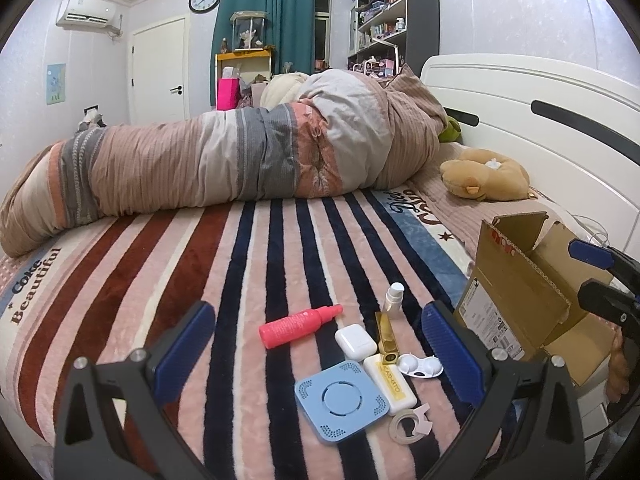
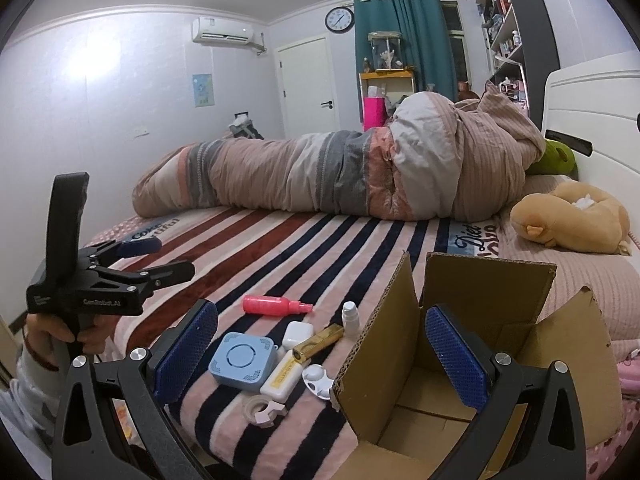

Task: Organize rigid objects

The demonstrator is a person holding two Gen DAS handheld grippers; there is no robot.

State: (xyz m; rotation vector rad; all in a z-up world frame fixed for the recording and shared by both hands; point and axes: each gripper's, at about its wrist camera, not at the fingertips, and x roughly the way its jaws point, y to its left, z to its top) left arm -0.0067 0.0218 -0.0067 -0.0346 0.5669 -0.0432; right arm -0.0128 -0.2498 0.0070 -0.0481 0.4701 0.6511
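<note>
Blue ribbed pads are seen spread wide on both tools, with nothing held between them. The left gripper (image 1: 318,350) is held low over the striped blanket (image 1: 168,264), its fingers released and pointed at a cluster of small items; the right gripper (image 2: 322,346) is likewise released, one finger set over the blanket and the other over the open mouth of the cardboard box (image 2: 496,320). The box serves as the landmark: it stands on the bed with flaps raised, and all the items lie just beside its left wall. Nearest that wall a white contact-lens case (image 1: 420,366) is found, with a small clear bottle (image 1: 393,300) standing upright further back. A gold bar-shaped item (image 1: 386,336) lies between them, touching a cream rectangular case (image 1: 394,386) and a white earbud case (image 1: 355,342). A blue square device (image 1: 340,402) is laid further left of the box, and a tape ring (image 1: 408,424) rests at the near edge. A pink spray bottle (image 1: 298,326) lies on its side, farthest from the box. Behind everything a rolled quilt (image 1: 224,160) is stretched across the bed, and a tan plush toy (image 1: 484,176) rests beyond the box.
</note>
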